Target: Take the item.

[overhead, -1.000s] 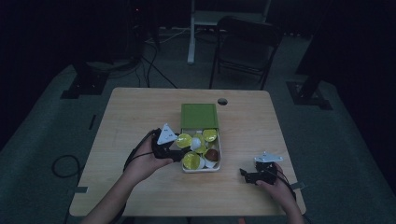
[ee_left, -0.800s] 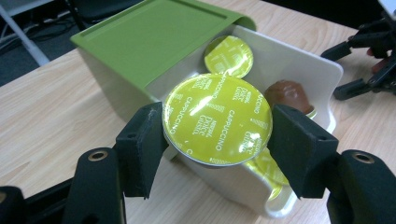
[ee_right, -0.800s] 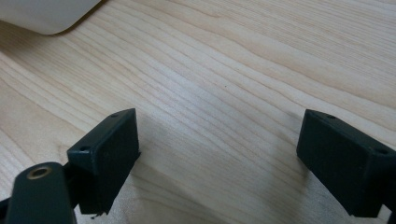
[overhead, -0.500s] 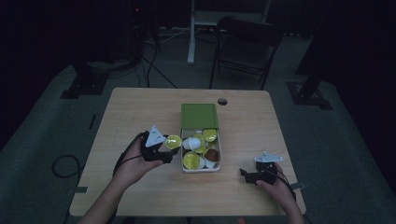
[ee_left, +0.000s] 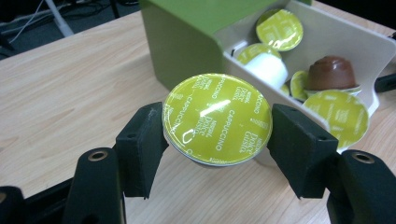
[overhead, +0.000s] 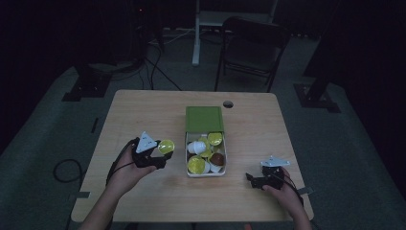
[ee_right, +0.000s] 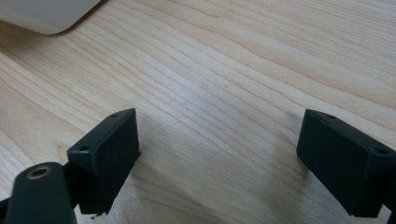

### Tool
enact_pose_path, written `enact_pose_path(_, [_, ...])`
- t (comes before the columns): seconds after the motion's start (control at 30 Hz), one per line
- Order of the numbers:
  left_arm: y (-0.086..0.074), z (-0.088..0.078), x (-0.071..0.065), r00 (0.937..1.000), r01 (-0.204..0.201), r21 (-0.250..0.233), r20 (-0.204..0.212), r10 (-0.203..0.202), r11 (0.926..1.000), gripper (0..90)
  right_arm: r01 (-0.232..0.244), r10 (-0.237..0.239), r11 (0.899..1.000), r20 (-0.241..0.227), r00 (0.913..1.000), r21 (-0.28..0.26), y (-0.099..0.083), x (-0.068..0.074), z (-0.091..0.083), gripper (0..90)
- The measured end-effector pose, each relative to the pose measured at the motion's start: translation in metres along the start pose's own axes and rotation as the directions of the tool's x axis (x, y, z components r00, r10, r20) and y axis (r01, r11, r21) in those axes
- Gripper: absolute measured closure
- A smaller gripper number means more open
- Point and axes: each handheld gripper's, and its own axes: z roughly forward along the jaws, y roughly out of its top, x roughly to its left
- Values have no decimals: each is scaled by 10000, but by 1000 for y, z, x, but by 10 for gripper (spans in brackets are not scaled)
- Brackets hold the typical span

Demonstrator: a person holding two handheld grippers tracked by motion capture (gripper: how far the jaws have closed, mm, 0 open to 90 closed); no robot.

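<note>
My left gripper (ee_left: 217, 135) is shut on a coffee capsule (ee_left: 217, 118) with a yellow-green foil lid that reads CAPPUCCINO. In the high view that capsule (overhead: 166, 146) hangs left of the box, held by the left gripper (overhead: 164, 152). The box (overhead: 206, 170) is white with a green lid (overhead: 204, 119) folded back, and holds several capsules: yellow-green lids (ee_left: 279, 29), a white one (ee_left: 266, 68) and a brown one (ee_left: 332, 73). My right gripper (overhead: 250, 179) rests low on the table at the front right, jaws wide open on bare wood (ee_right: 219, 135).
The wooden table (overhead: 139, 110) has a round cable hole (overhead: 228, 104) behind the box. A corner of the white box (ee_right: 46, 16) shows at the top left of the right gripper view. A dark chair (overhead: 251, 52) stands beyond the table's far edge.
My left gripper has drawn back to the left from over the box, carrying the yellow-green capsule out with it. The right gripper has stayed in place.
</note>
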Motion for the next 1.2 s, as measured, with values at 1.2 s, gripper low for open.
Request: enact_pose_path(1.2, [-70,-7,44,9801,1498,208,-1347,-1457,9885,373,4,-4,10000,1,10000,-5,0,0,0,126])
